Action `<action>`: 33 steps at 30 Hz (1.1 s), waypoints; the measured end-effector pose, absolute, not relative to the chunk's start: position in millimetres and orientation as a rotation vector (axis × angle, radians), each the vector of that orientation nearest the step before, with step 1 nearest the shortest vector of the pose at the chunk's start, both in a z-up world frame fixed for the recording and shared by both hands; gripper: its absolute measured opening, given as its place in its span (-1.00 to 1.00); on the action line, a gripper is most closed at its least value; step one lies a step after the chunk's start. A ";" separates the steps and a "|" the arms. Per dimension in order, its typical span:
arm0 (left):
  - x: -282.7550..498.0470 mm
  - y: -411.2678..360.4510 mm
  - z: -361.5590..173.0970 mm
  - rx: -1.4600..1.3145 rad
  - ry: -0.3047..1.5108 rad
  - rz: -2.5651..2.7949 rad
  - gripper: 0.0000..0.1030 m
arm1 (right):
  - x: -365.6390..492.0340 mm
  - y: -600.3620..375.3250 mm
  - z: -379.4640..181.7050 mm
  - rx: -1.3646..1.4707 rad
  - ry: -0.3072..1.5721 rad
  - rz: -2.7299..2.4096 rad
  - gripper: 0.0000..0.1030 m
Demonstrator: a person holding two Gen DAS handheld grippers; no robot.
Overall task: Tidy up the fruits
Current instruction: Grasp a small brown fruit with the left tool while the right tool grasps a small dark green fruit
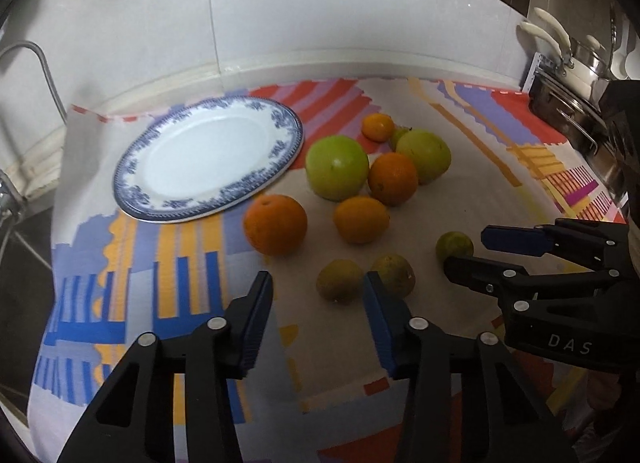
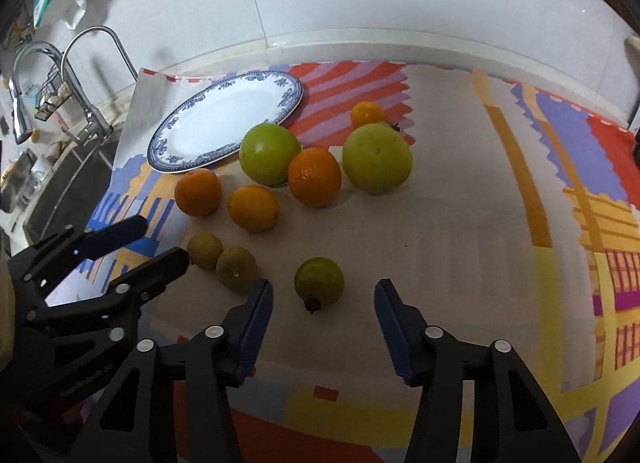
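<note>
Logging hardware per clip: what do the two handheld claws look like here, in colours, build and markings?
Both match: the left claw and right claw have matte black plastic linkage arms joined by round silver pivot pins, ending in flat fingers faced with ribbed blue pads. The right claw's body carries white "DAS" lettering in the left wrist view; the left's has faint, unreadable print. No cables or sleeves visible.

Glossy glazed plate [image 1: 208,159], matt cloth [image 1: 400,343]

plate [image 1: 208,161] left on cloth [image 1: 460,191] | fruits [image 1: 376,175] right of it, apparently touching
</note>
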State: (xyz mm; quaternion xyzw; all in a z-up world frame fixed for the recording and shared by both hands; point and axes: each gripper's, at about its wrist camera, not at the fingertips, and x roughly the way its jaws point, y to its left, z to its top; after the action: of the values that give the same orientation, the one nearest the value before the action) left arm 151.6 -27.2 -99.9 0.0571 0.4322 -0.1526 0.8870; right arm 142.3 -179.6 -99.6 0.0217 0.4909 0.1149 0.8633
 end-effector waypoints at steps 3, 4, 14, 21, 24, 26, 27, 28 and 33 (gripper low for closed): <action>154.8 -26.7 -102.7 0.109 0.908 -0.329 -0.21 | 145.9 -178.0 -102.6 0.049 1.040 0.254 -0.11; 155.8 -27.0 -103.8 0.107 0.912 -0.334 -0.23 | 147.3 -177.1 -103.6 0.050 1.041 0.259 -0.13; 161.4 -30.7 -107.4 0.073 0.919 -0.395 -0.44 | 154.2 -175.5 -109.0 0.070 1.053 0.281 -0.39; 161.6 -31.1 -107.2 0.061 0.909 -0.408 -0.51 | 153.1 -176.8 -108.7 0.079 1.046 0.283 -0.42; 160.1 -28.9 -104.3 0.050 0.896 -0.403 -0.51 | 152.2 -175.9 -106.5 0.075 1.034 0.281 -0.42; 158.0 -27.4 -99.5 0.048 0.879 -0.397 -0.51 | 150.9 -175.0 -103.4 0.068 1.022 0.281 -0.42; 157.3 -26.7 -97.3 0.045 0.871 -0.395 -0.51 | 150.2 -174.6 -101.0 0.064 1.014 0.282 -0.42; 156.0 -25.5 -93.1 0.042 0.859 -0.393 -0.51 | 149.8 -174.2 -98.9 0.061 1.007 0.283 -0.42; 155.4 -17.1 -73.7 0.025 0.809 -0.364 -0.51 | 151.1 -168.2 -82.2 0.059 0.962 0.322 -0.42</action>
State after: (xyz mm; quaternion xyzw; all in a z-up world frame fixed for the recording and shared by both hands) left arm 155.4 -17.1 -73.7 0.0119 0.3912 -0.1759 0.9033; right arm 151.1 -168.2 -82.2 0.0282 0.4604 0.1544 0.8737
